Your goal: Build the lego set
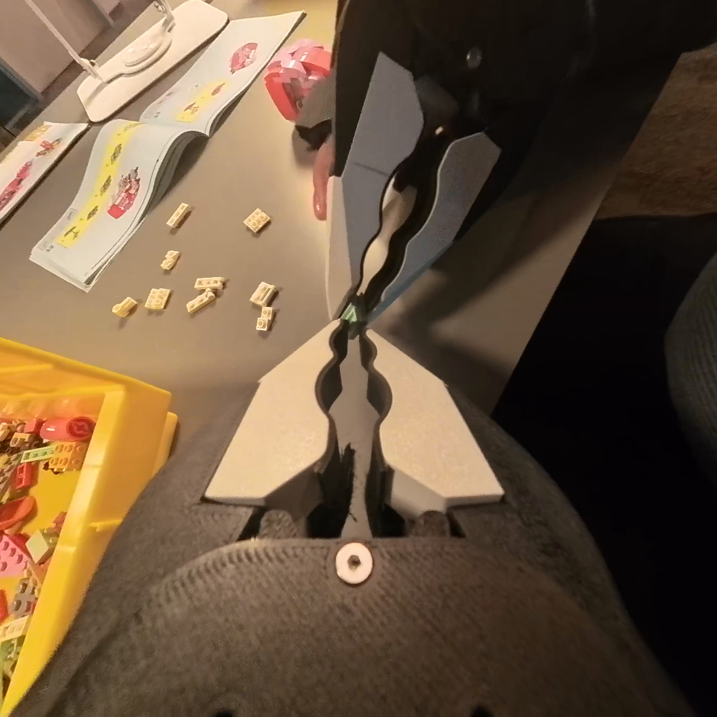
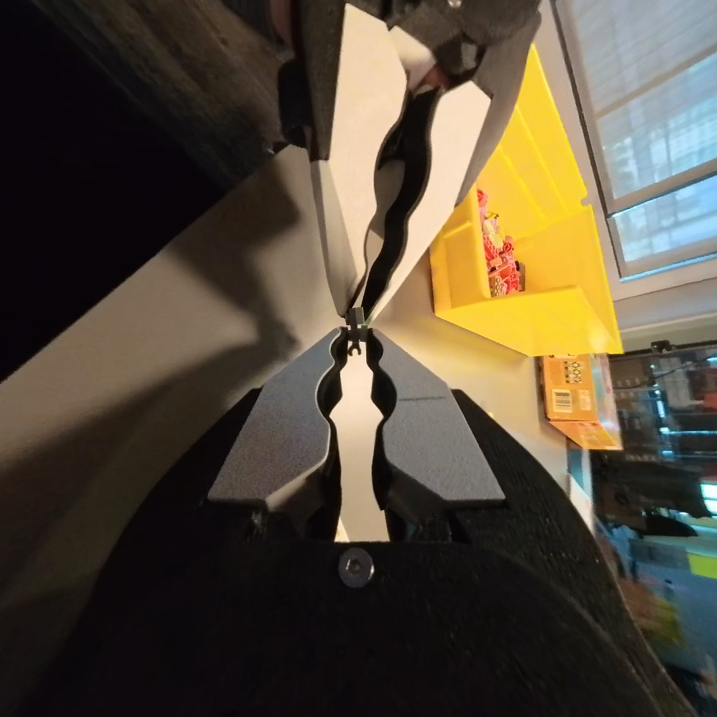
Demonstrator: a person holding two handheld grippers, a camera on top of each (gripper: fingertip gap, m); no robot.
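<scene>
My left gripper [image 1: 351,329] and right gripper [image 2: 355,333] meet tip to tip above the brown table [image 1: 232,349], both clenched on one tiny grey-and-green plastic brick piece [image 2: 356,324]. Cream bricks [image 1: 201,289] lie loose beside the yellow bin [image 1: 128,426].

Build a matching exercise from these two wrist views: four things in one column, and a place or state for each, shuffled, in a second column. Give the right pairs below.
Things
1. cream bricks
2. yellow bin
3. instruction booklet
4. green piece

Places or states
A. lies open on the table
B. pinched where the two grippers' tips meet
C. scattered loose on the table
D. holds a heap of red and pink bricks

Pairs: 1-C, 2-D, 3-A, 4-B
</scene>
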